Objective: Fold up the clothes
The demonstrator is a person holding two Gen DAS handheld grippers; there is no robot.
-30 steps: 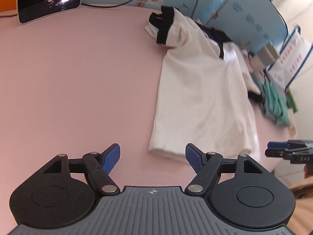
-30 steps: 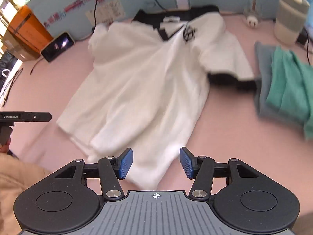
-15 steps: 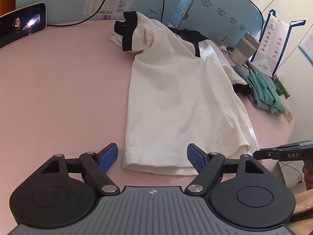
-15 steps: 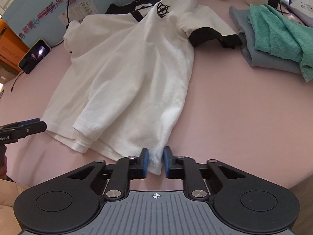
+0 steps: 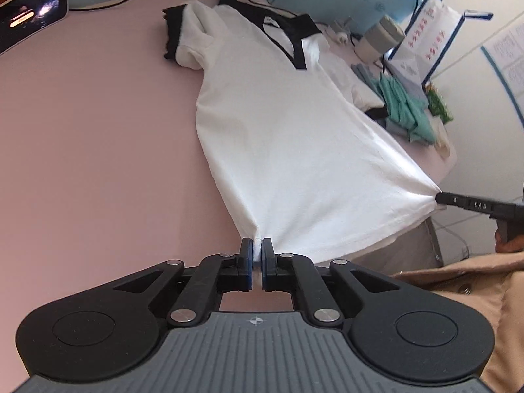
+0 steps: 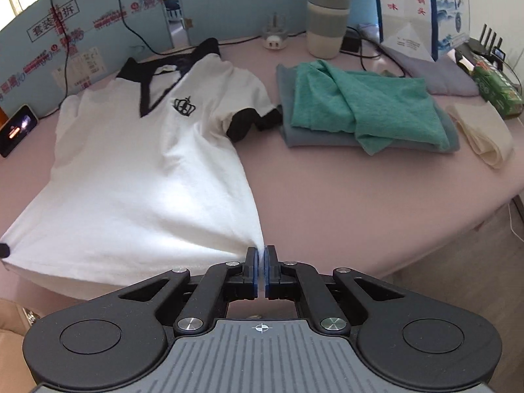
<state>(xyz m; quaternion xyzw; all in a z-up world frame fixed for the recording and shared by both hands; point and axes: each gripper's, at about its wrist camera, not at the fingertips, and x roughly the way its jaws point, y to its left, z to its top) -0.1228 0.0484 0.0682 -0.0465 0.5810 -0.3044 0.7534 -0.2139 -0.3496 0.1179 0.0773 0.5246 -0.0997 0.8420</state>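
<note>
A: Your left gripper has just pinched its jaws together on one bottom corner of the shirt, and a sliver of white cloth shows between the blue pads. Your right gripper is clamped the same way on the other bottom corner, its jaws having just been closing too.

B: And where does the shirt lie for you?

A: In your left view it runs from the pinch up toward 12 o'clock across the pink table, collar farthest away, hem pulled taut between the two grippers. The right gripper's tip shows at 3 o'clock in that view.

B: What stands round you?

A: A pale blue partition with printed labels backs the table. In your right view a phone with a lit screen leans at 9 o'clock, and a lidded cup stands at 1 o'clock; what is inside it you cannot tell. A green cloth lies heaped on a folded grey one at 2 o'clock, just beside the shirt's black-edged sleeve. A cream cloth lies near 3 o'clock.
</note>
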